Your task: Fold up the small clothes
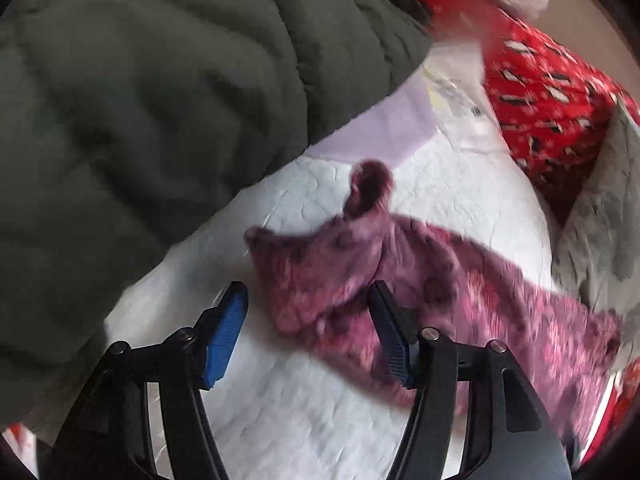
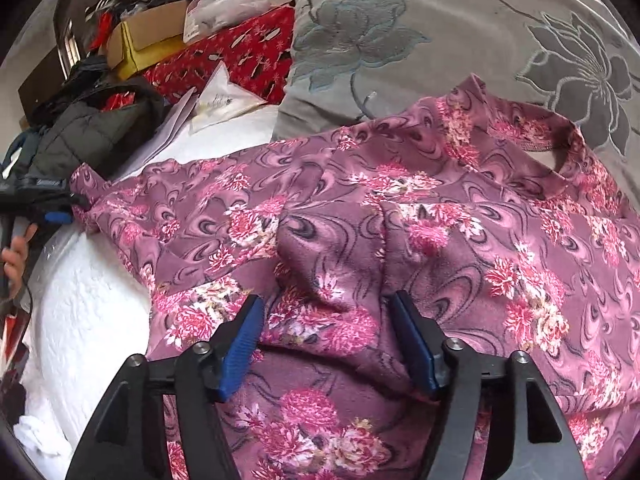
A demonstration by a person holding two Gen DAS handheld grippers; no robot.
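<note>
A purple garment with pink flowers (image 2: 400,220) lies spread on a white padded surface (image 2: 88,300), its neck opening at the far right. My right gripper (image 2: 326,340) is open just above the garment's near edge; a raised fold sits between the fingers without being pinched. In the left wrist view, the garment's blurred sleeve end (image 1: 360,272) lies on the white surface (image 1: 300,400). My left gripper (image 1: 308,332) is open there, its right finger over the cloth. The left gripper (image 2: 48,204), held by a hand (image 2: 16,256), also shows at the garment's far left tip.
A dark green quilt (image 1: 140,120) fills the left. Red patterned fabric (image 1: 552,92) and a grey flowered cushion (image 2: 440,40) border the white surface behind the garment. A cardboard box (image 2: 148,36), a dark jacket (image 2: 92,128) and papers (image 2: 220,100) lie at the back left.
</note>
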